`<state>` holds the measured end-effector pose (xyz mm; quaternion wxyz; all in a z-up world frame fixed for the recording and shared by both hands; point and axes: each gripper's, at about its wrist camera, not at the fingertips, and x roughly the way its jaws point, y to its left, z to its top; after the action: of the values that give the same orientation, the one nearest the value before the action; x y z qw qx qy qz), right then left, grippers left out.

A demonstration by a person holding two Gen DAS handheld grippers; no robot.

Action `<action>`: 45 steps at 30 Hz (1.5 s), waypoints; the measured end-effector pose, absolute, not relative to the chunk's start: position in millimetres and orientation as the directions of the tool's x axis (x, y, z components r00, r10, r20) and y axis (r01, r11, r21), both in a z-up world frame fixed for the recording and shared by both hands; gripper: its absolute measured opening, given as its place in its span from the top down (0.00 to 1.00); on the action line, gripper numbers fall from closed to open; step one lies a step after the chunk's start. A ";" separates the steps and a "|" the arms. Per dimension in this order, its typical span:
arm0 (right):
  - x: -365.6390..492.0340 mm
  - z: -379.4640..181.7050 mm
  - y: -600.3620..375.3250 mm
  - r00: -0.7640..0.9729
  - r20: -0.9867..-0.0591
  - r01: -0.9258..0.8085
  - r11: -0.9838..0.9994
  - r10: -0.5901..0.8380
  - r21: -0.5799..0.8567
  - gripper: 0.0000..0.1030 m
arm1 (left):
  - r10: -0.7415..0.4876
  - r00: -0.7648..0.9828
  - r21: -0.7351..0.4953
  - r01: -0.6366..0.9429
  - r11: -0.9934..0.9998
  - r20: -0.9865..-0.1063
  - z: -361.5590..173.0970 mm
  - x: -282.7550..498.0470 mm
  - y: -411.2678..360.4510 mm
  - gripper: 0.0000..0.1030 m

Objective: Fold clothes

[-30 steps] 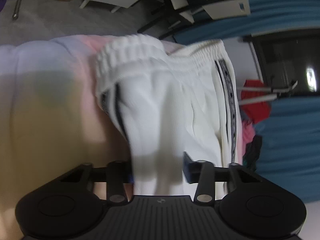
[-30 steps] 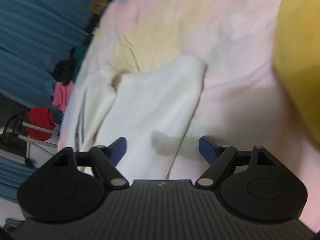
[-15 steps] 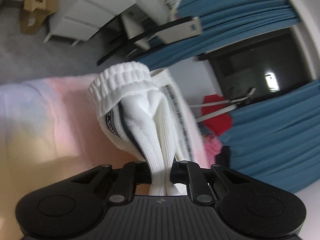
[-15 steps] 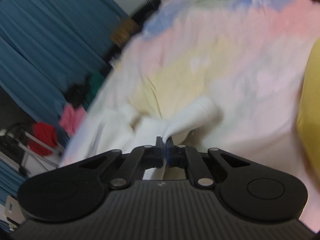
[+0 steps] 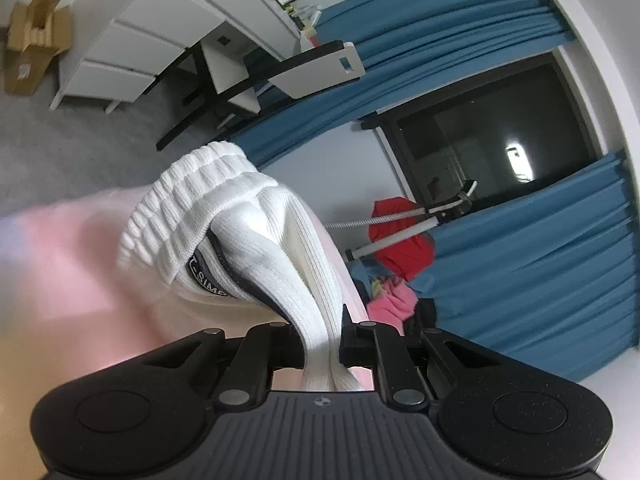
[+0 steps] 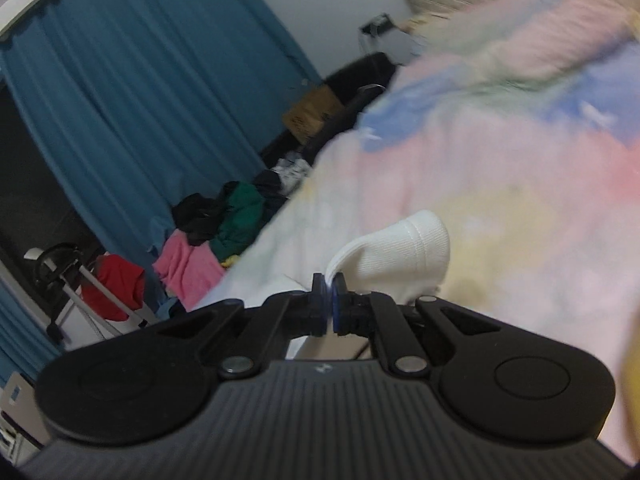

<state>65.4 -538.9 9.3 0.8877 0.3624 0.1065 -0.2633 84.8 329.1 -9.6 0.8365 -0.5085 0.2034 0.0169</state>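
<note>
White ribbed trousers (image 5: 256, 240) with an elastic waistband and a black side stripe hang bunched from my left gripper (image 5: 322, 346), which is shut on the fabric and holds it above the pastel bedspread (image 5: 60, 280). My right gripper (image 6: 329, 310) is shut on the hem end of the same white trousers (image 6: 404, 248), lifted a little above the pastel bedspread (image 6: 520, 184). The stretch of cloth between the two grippers is hidden.
A pile of coloured clothes (image 6: 208, 236) lies beside the bed by blue curtains (image 6: 140, 92). A red garment (image 5: 400, 236) hangs on a rack. White drawers (image 5: 132, 44), a chair (image 5: 280, 76) and a cardboard box (image 5: 32, 44) stand on the grey floor.
Both grippers have closed on the white trousers, which lay flat on the bed a second ago, and have lifted them; both cameras now tilt up toward the room.
</note>
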 end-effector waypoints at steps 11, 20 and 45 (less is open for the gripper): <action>329.8 2.5 -534.4 0.816 -0.413 0.556 0.742 -0.403 0.375 0.95 | -0.033 0.849 -0.629 -0.364 0.687 -0.527 -41.3 321.0 299.4 0.86; 428.6 -85.0 -535.7 0.749 -0.539 0.591 0.758 -0.386 0.278 0.94 | 0.027 0.745 -0.450 -0.431 0.782 -0.666 -96.6 411.7 283.8 0.85; 197.4 -101.1 -525.4 0.850 -0.520 0.428 0.460 0.089 0.778 0.35 | -0.126 0.827 -0.737 -0.405 0.541 -0.548 -108.5 201.2 292.7 0.21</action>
<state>197.4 -525.4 -101.0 0.8158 0.5093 0.2537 -0.1038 201.2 292.7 -108.5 0.8313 -0.4717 0.2817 0.0839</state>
